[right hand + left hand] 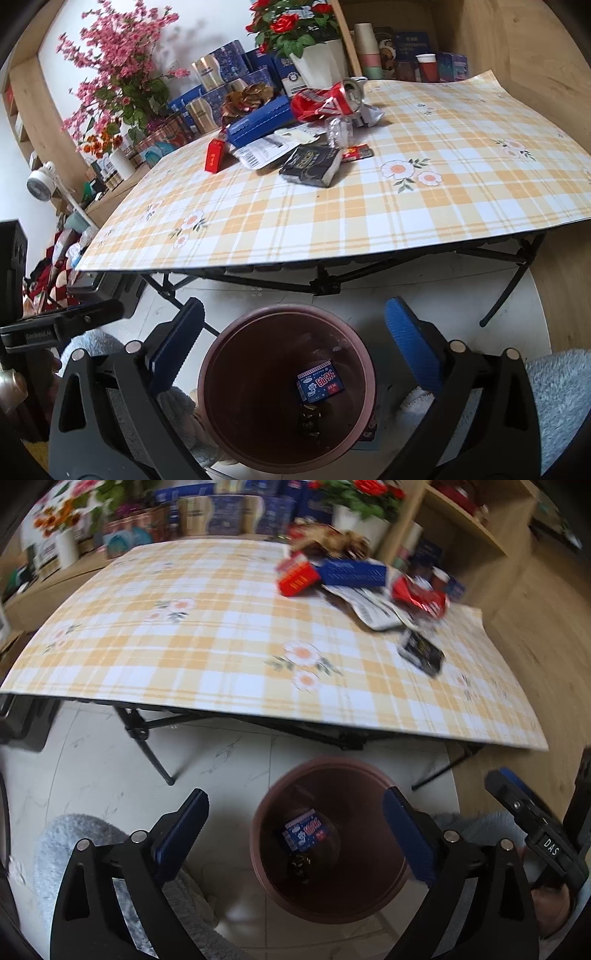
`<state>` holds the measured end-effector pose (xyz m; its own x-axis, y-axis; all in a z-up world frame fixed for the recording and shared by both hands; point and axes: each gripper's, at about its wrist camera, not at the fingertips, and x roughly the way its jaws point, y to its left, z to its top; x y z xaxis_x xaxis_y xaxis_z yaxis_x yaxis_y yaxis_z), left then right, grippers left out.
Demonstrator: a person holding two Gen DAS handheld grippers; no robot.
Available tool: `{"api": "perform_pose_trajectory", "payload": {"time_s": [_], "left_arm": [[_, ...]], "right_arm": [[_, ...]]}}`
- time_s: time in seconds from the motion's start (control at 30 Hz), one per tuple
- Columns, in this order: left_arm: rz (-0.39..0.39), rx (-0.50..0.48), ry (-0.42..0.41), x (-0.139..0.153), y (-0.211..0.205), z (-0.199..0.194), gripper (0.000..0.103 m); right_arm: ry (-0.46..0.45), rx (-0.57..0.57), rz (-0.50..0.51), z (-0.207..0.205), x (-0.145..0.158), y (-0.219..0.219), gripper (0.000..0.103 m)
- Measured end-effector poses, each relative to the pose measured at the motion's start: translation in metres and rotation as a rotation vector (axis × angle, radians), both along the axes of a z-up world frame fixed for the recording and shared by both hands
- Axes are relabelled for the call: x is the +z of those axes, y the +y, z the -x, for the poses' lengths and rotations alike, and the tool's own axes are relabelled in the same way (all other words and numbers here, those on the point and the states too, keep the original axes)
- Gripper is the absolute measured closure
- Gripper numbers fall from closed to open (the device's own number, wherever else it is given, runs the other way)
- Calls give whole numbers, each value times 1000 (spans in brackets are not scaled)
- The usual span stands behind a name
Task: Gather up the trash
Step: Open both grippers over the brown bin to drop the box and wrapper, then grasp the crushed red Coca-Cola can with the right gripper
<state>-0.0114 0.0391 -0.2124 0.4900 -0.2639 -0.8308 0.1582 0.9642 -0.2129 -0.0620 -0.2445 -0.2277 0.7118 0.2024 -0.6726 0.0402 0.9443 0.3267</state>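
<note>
Tiled floor, brown bin (328,897) — blue packet (304,830) inside, below open left hand-held gripper (295,830).

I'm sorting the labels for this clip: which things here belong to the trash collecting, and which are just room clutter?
Job: brown bin, blue-white box inside it, crushed red can, black packet, blue carton, small red box, printed paper.

Clutter: rose pot, pink blossoms, fan.

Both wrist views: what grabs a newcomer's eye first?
The brown bin on the floor just in front of the table, between both sets of open jaws, with a small blue box and a dark wrapper at its bottom. Then the trash heap at the far end of the yellow checked tablecloth: a crushed red can, a long blue box, a black packet.
</note>
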Motion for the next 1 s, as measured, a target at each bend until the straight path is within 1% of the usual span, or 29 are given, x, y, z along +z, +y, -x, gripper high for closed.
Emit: {"api": "perform_pose_trajectory", "payload": {"time_s": [0.1, 0.2, 0.43, 0.53, 0.67, 0.83, 0.9, 1.0], "left_arm": [[4, 45, -31, 8, 11, -6, 9], [-1, 75, -58, 15, 20, -13, 9], [5, 121, -96, 28, 34, -27, 9], [-3, 131, -107, 30, 36, -32, 9], [-16, 141, -111, 28, 39, -39, 9], [-36, 156, -112, 24, 42, -49, 9], [-40, 161, -106, 22, 44, -55, 9], [-44, 169, -98, 19, 45, -63, 9]], "right_arm": [[-13, -17, 13, -9, 8, -12, 6], [-28, -48, 31, -26, 19, -27, 6], [-109, -131, 27, -82, 54, -58, 6], [-121, -151, 44, -110, 61, -63, 13], [-116, -173, 52, -149, 62, -65, 20], [-96, -202, 46, -196, 54, -63, 30], [-86, -219, 30, -210, 49, -64, 33], [-58, -272, -7, -236, 40, -67, 38]]}}
